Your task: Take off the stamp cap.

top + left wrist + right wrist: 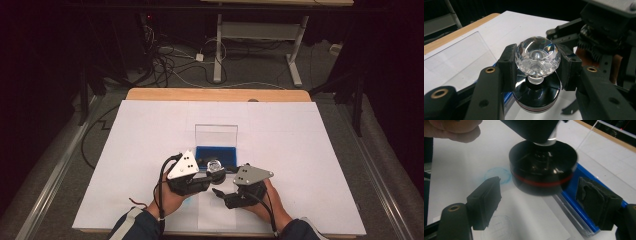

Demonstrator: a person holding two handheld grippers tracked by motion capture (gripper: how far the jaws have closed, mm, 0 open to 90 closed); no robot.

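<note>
From the high view I see a wooden table (150,94) covered almost edge to edge by a large white sheet (150,165), in a dark room. Beyond the table a tangle of black and white cables (170,62) lies on the grey floor, near the white metal legs of another table (257,35).

Near the middle of the sheet sits a flat blue ink pad tray (227,153) with its clear plastic lid (216,135) standing upright behind it. I cannot make out anything in it beyond the blue pad.

My left gripper (209,176) grips the faceted clear crystal knob (537,55) of a round black stamp (536,93) with a thin red band; both pads press the knob's sides, and the stamp hangs below them. In the high view the stamp is at the tray's near edge, just in front of it.

My right gripper (537,205) stands wide, empty, its jaws on either side of the stamp's black base without touching it. In its view a separate white paper slip (531,217) lies on the sheet beneath, and I see faint blue round stamp prints (497,175) on both.
</note>
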